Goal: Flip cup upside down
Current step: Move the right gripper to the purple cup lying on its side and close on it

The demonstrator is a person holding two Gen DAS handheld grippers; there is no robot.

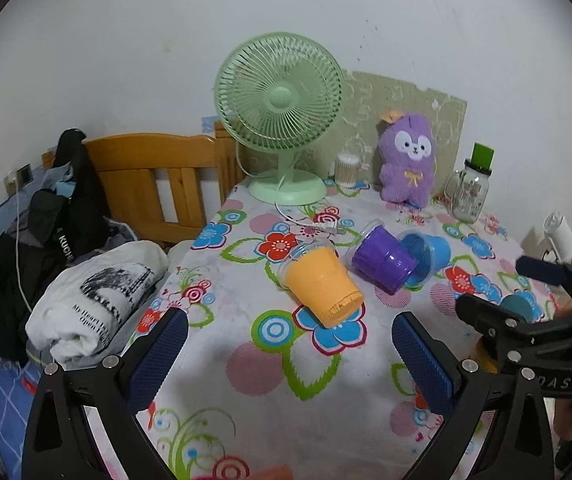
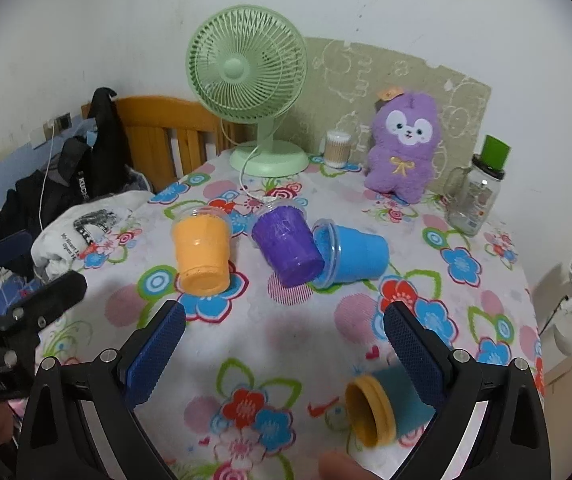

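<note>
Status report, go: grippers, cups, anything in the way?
Left gripper open, empty. Right gripper open, empty. Orange cup, purple cup, blue cup all on their sides, none flipped. Purple touching blue; orange lies apart.

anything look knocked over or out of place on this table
Yes. The orange cup, purple cup and blue cup all lie tipped on their sides mid-table, purple against blue. A yellow-rimmed teal cup lies toppled too.

Four cups [image 2: 202,252], one fan [image 2: 246,68], one plush [image 2: 404,144], one jar [image 2: 474,196].
</note>
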